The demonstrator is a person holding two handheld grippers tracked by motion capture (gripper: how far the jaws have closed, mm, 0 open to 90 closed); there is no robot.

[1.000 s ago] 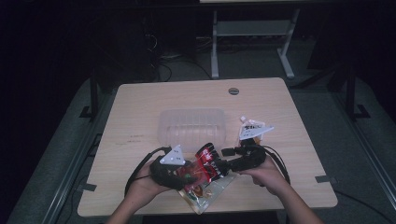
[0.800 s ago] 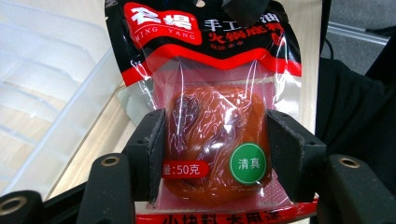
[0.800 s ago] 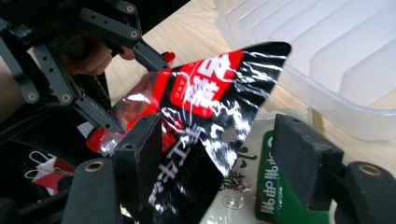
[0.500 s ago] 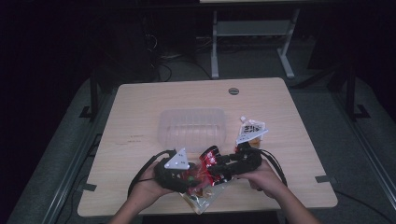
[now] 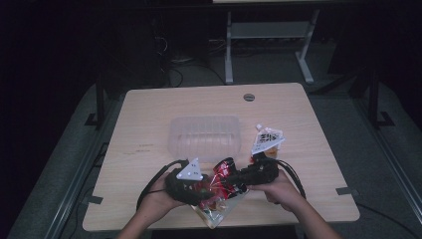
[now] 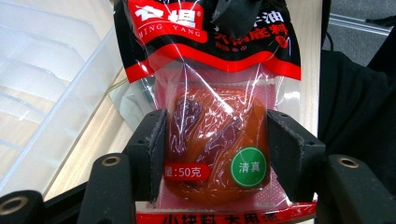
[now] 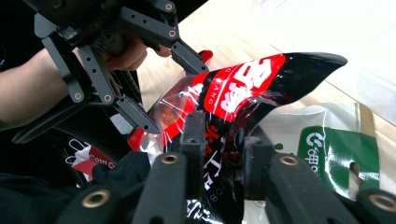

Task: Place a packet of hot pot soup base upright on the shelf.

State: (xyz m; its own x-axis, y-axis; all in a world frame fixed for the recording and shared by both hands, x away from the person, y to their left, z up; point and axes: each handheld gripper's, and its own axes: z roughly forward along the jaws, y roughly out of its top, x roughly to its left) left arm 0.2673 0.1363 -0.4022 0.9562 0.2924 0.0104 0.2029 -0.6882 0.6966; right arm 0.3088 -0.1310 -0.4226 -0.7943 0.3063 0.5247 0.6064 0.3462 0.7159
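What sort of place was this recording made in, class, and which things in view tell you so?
Probably a lab or workshop set up for recording: a lone light wooden table with a cable hole on grey carpet, loose black cables on the floor, and a white metal stand behind it in a darkened room.

A red-and-black header with white lettering is seen on the sachet (image 6: 215, 93); its lower part is clear film over a glossy orange-red block. A green round seal with white characters and a red label with white print are carried low on the film. The jaws of both grippers are matte black, with brass-coloured rivets. A pale grey plate with dark dots is borne on the left gripper (image 5: 191, 185). The table (image 5: 149, 119) is light wood grain. The tray (image 5: 205, 137) is clear and ribbed. A green-and-white bag (image 7: 341, 154) is shown beside the sachet.
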